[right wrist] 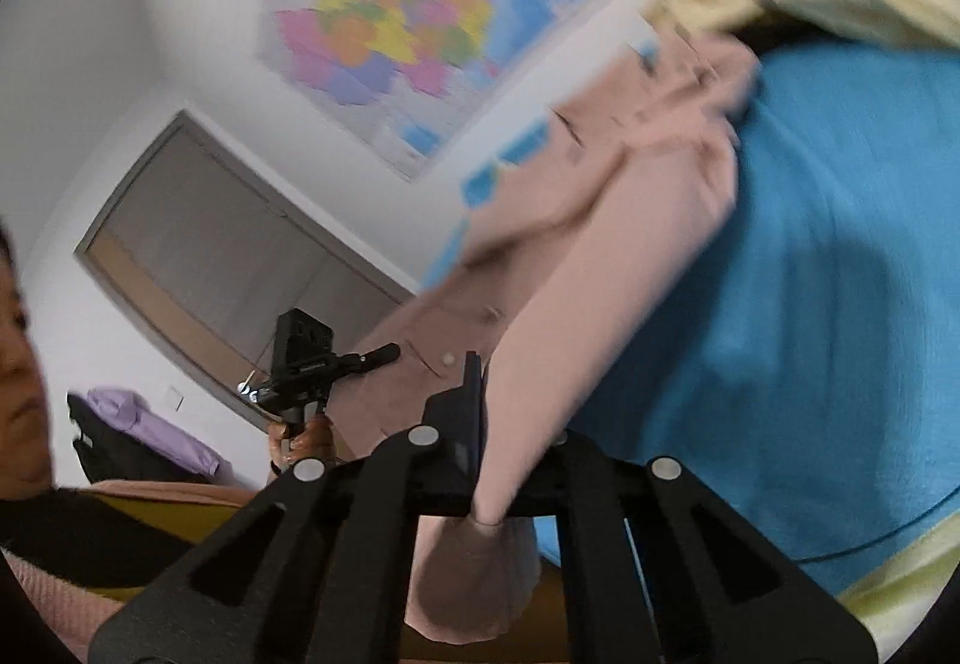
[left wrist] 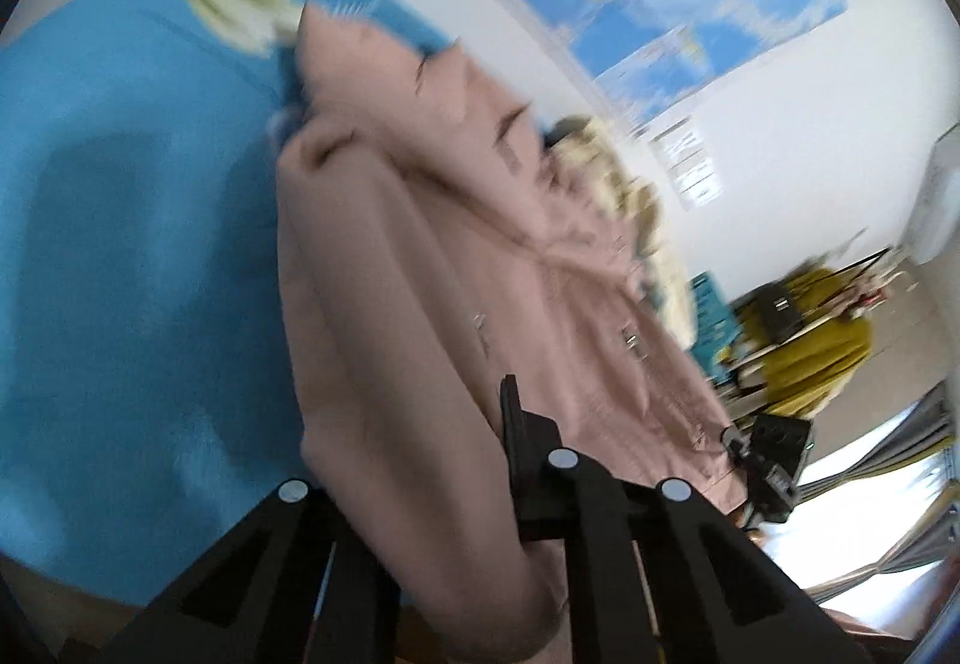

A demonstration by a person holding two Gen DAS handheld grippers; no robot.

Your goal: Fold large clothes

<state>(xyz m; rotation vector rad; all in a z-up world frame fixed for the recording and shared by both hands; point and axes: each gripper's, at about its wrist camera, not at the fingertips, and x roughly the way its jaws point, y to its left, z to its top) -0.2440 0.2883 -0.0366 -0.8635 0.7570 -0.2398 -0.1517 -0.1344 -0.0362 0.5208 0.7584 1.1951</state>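
A large pale pink jacket with snap buttons and a zip hangs lifted above a blue blanket. My left gripper is shut on one edge of the jacket; only one finger shows, the cloth hides the other. In the right wrist view the same jacket stretches away from my right gripper, which is shut on its other edge beside the blue blanket. The left gripper also shows in the right wrist view, held in a hand at the left.
A coloured wall map hangs on the white wall. A cream patterned cloth lies beyond the jacket. A mustard-yellow garment and clutter are at right. A grey door and a lilac cloth are at left.
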